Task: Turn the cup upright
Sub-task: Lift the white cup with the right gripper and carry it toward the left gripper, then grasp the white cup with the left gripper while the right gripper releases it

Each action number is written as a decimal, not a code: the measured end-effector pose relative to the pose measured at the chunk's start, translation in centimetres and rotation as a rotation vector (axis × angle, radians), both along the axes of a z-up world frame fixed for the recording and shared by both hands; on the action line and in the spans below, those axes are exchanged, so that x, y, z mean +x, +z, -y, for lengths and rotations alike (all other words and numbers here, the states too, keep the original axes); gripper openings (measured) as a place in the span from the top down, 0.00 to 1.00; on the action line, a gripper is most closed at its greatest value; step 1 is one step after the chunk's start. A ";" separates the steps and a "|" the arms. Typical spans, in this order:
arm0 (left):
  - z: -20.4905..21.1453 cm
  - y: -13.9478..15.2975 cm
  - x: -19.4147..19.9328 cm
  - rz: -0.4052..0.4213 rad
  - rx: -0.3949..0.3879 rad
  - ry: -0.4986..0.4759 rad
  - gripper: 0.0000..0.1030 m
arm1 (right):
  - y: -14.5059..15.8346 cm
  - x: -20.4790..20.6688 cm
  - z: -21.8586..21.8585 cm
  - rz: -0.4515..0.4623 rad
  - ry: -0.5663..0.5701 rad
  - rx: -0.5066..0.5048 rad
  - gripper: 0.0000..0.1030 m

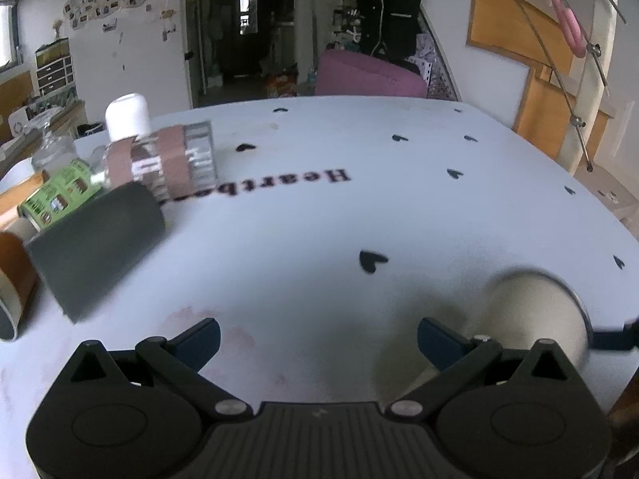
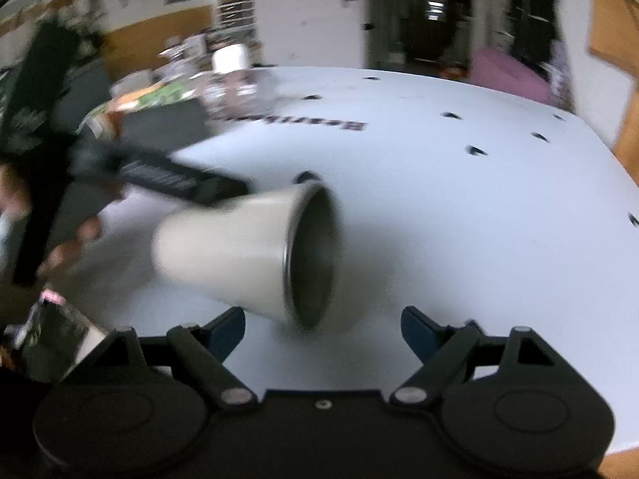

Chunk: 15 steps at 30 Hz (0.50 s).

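A cream metal cup lies on its side on the white table, its dark open mouth turned to the right. My right gripper is open just in front of it, jaws wide, with nothing between them. In the left wrist view the cup lies low at the right, just beyond the right finger. My left gripper is open and empty; it also shows in the right wrist view as a dark blurred shape to the left of the cup.
At the table's left stand a dark grey block, a clear bottle with a brown label and white cap, a green-labelled can and a brown tape roll. A pink chair stands beyond the far edge.
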<state>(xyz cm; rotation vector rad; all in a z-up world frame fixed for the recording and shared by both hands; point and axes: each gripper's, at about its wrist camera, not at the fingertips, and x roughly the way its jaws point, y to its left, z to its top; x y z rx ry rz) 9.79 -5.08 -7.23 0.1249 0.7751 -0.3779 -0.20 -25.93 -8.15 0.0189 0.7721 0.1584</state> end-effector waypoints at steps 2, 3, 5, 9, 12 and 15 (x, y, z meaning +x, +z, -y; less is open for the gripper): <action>-0.3 -0.2 -0.2 -0.012 -0.004 -0.002 0.00 | -0.2 0.4 0.9 0.001 -0.048 0.010 0.17; -0.4 -0.2 -0.4 -0.018 -0.008 -0.007 0.00 | -0.3 0.6 1.4 0.001 -0.076 0.014 0.17; -0.5 -0.3 -0.6 -0.027 -0.017 -0.020 0.00 | -0.4 1.1 2.1 -0.003 -0.118 0.030 0.18; -0.3 -0.1 -1.0 -0.036 -0.013 -0.033 0.00 | -0.8 1.9 3.0 -0.008 -0.170 0.080 0.18; 0.0 1.1 -1.1 -0.045 -0.049 -0.042 0.00 | -0.8 1.7 3.6 -0.005 -0.194 0.104 0.18; 1.0 2.6 -0.7 -0.100 -0.114 -0.104 0.01 | -0.8 1.5 4.4 0.005 -0.216 0.132 0.18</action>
